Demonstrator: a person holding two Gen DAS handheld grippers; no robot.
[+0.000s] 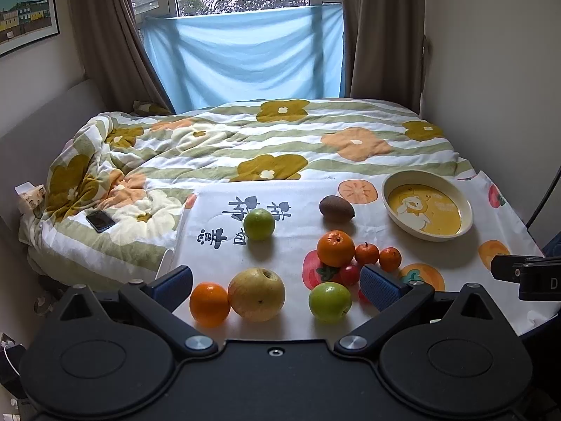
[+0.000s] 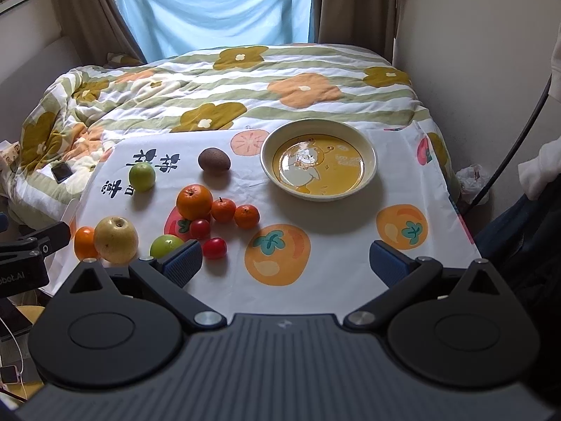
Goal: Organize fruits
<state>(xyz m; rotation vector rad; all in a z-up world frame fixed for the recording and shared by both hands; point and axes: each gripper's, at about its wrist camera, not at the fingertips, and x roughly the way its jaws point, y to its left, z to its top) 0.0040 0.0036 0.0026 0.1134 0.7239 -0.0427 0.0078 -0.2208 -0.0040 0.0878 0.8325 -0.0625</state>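
Loose fruit lies on a white fruit-print cloth: a yellow apple, an orange left of it, a green apple, a big orange, two small tangerines, a red cherry tomato, a lime-green fruit and a brown kiwi. The yellow cartoon bowl at the back right holds nothing. My left gripper hangs open above the near fruits. Over bare cloth, my right gripper is open beside a second cherry tomato.
A flowered quilt covers the bed behind the cloth, with a black phone on it at the left. Curtains and a blue sheet hang at the window. A person's sleeve and a cable are at the right edge.
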